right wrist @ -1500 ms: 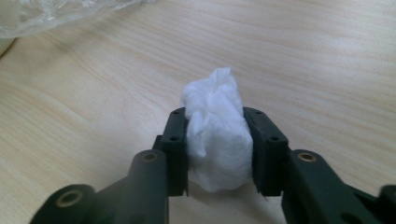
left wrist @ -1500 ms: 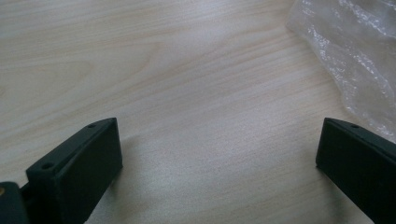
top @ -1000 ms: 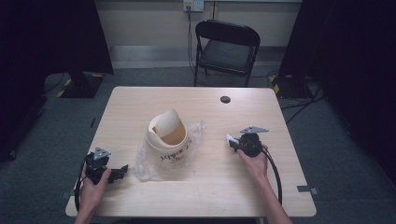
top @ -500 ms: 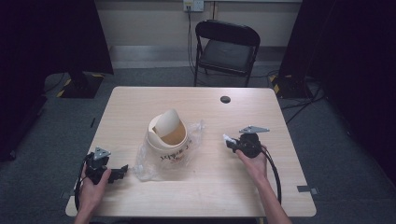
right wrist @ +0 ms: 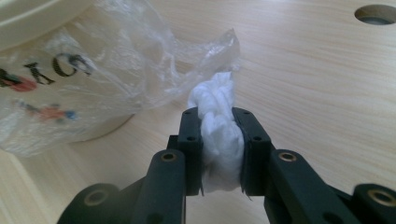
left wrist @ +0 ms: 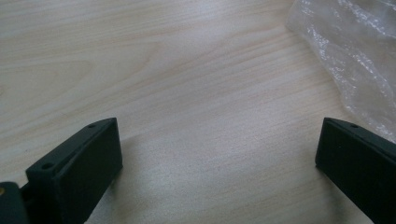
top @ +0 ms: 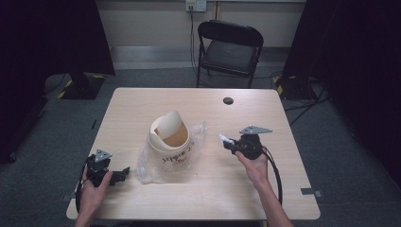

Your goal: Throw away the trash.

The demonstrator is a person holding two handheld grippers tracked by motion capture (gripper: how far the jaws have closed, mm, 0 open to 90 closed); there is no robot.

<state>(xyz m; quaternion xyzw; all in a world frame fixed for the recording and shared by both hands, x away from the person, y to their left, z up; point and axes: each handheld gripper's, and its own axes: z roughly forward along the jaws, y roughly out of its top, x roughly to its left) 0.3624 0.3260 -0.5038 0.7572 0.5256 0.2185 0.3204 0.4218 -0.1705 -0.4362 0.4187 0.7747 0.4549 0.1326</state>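
Observation:
A cream bin [top: 170,137] with a tilted swing lid stands mid-table, wrapped in a loose clear plastic bag [top: 147,166]. My right gripper [top: 226,141] hovers just right of it, shut on a crumpled white tissue [top: 224,138]. In the right gripper view the tissue [right wrist: 219,135] is squeezed between the jaws of that gripper [right wrist: 218,114], with the bag [right wrist: 116,70] and the bin's rim [right wrist: 37,14] close ahead on the left. My left gripper [top: 124,172] rests at the table's front left, open. In the left gripper view it [left wrist: 219,130] has bare wood between its jaws and the bag's edge [left wrist: 355,60] beside it.
A round cable hole [top: 228,100] sits in the tabletop near the far edge, seen too in the right gripper view [right wrist: 375,14]. A black folding chair [top: 230,47] stands behind the table [top: 142,104]. Cables trail from both grippers toward the front edge.
My right gripper has lifted a little and drifted left toward the bin, keeping the tissue. The left gripper and the bin have stayed put.

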